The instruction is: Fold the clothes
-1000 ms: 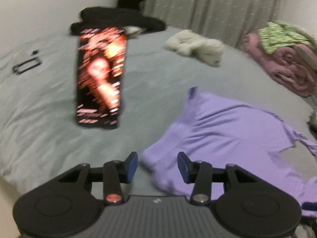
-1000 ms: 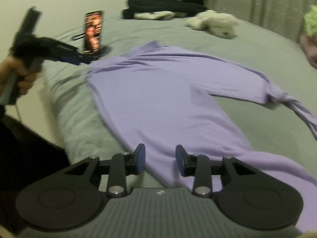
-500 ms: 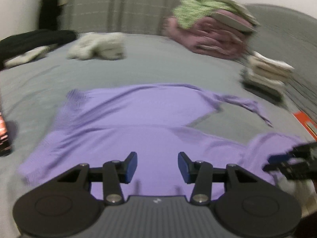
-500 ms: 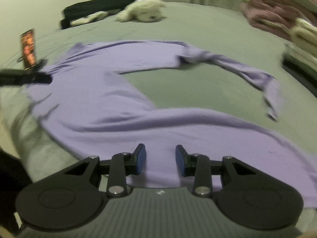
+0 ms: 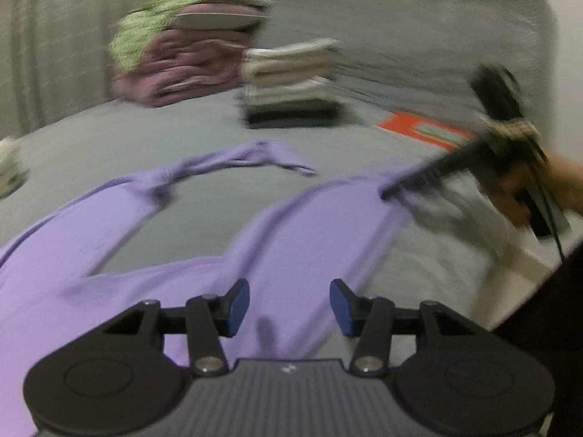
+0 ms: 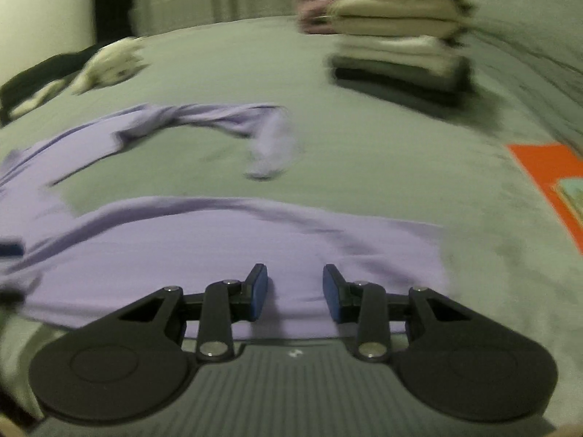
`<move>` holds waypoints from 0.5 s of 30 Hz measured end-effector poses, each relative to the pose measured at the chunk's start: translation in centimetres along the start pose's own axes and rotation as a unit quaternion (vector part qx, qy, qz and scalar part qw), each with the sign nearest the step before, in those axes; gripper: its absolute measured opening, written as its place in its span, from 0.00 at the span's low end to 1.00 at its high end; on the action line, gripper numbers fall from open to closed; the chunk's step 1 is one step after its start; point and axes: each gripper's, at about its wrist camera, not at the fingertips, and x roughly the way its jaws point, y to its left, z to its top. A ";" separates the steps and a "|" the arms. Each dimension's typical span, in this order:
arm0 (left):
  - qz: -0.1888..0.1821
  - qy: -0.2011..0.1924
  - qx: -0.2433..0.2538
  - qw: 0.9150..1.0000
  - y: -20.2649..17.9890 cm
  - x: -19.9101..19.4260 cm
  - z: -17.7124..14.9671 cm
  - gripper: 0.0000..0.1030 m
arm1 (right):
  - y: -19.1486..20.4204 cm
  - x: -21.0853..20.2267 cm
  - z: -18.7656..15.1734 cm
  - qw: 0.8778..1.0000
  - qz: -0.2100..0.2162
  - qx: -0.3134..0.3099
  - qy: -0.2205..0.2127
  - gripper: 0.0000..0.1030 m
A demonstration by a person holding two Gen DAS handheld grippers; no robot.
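The fingers of both grippers stand apart with nothing between them: the left gripper (image 5: pixel 289 304), whose jaws have just been opening a little, and the right gripper (image 6: pixel 295 293) both hover over the purple top (image 6: pixel 226 251). The top lies spread and unfolded on the bed (image 6: pixel 364 153), its near sleeve running toward 3 o'clock, its far sleeve (image 6: pixel 218 116) crumpled at 11. By my judgement no fold is made yet. At 1 o'clock a folded stack (image 6: pixel 400 36) sits done; beside it, a pink pile (image 5: pixel 182 62).
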 end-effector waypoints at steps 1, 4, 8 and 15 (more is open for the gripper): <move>-0.004 0.004 0.010 1.000 -0.6 0.5 0.0 0.49 | -0.9 -0.1 -0.1 1.000 -0.015 0.008 -0.003 0.37; -0.009 0.011 0.033 0.999 -2.4 1.9 0.0 0.49 | -3.4 -0.6 -0.4 0.998 -0.047 0.034 -0.014 0.37; 0.000 0.006 0.065 0.998 -4.4 3.1 0.3 0.47 | -5.7 -0.8 -0.5 0.995 -0.078 0.060 -0.026 0.37; 0.002 -0.007 0.086 0.996 -6.8 5.5 1.9 0.35 | -7.1 0.0 -0.1 0.993 -0.053 0.091 -0.052 0.37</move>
